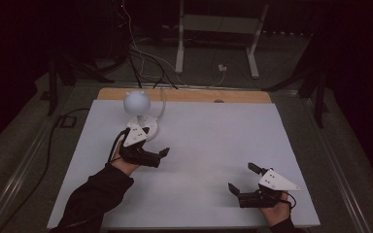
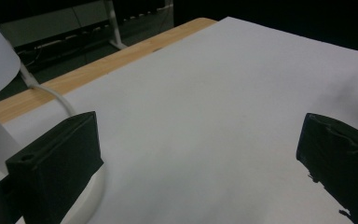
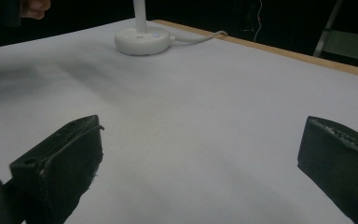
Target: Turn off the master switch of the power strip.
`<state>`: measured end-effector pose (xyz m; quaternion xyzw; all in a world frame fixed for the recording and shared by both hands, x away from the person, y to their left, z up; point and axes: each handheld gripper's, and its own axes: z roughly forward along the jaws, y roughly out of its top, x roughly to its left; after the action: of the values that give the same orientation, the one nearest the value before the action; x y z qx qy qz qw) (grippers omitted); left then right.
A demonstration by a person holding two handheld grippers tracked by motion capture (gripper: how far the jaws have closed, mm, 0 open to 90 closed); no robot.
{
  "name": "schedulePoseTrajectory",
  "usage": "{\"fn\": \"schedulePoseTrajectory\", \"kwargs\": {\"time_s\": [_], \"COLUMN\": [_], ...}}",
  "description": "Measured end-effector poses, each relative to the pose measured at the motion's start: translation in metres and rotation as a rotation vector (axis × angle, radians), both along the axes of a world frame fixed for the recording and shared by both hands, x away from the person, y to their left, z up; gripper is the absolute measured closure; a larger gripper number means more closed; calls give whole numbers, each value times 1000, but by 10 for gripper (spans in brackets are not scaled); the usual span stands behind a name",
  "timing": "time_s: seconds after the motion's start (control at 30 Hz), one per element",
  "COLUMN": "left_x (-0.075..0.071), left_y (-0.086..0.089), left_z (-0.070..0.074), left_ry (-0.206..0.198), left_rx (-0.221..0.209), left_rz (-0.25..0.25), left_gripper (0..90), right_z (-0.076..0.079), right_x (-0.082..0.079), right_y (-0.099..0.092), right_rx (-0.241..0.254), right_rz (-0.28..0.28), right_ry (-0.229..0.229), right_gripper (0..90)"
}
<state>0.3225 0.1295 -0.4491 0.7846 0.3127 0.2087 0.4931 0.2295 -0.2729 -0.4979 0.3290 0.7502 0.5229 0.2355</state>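
- Left gripper (image 1: 156, 156): held over the desk's left side, fingers (image 2: 56, 163) wide apart, gripping nothing.
- Right gripper (image 1: 243, 178): near the front right, fingers (image 3: 60, 163) wide apart, gripping nothing.

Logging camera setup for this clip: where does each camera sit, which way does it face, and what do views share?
High view: above the person's side, looking forward and down on the white table; shows both forearms, left hand-held gripper, right hand-held gripper.
Left gripper view: rides the left hand-held gripper, low, facing the table's wooden far edge; own jaws wide apart.
Right gripper view: rides the right hand-held gripper, facing the white lamp; own jaws apart.
Shared: the lamp, in all three.
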Motion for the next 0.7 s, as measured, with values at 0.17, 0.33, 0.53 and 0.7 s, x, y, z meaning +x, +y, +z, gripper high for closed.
{"fn": "schedulePoseTrajectory", "kwargs": {"time_s": [0.17, 0.33, 0.53, 0.7], "left_x": [7, 17, 30, 36], "left_y": [-6, -7, -9, -11], "left_z": [-3, -7, -13, -15], "left_ry": [41, 55, 75, 72], "left_rx": [14, -6, 7, 28], "left_rz": [25, 87, 103, 126], "left_gripper": [3, 3, 3, 32], "right_z": [0, 0, 0, 0], "right_x": [0, 0, 0, 0], "right_y": [0, -1, -1, -1], "right_rx": [1, 3, 3, 7], "right_rz": [1, 3, 3, 3], "right_ry": [1, 2, 2, 1], "right_gripper": [0, 0, 0, 0]}}
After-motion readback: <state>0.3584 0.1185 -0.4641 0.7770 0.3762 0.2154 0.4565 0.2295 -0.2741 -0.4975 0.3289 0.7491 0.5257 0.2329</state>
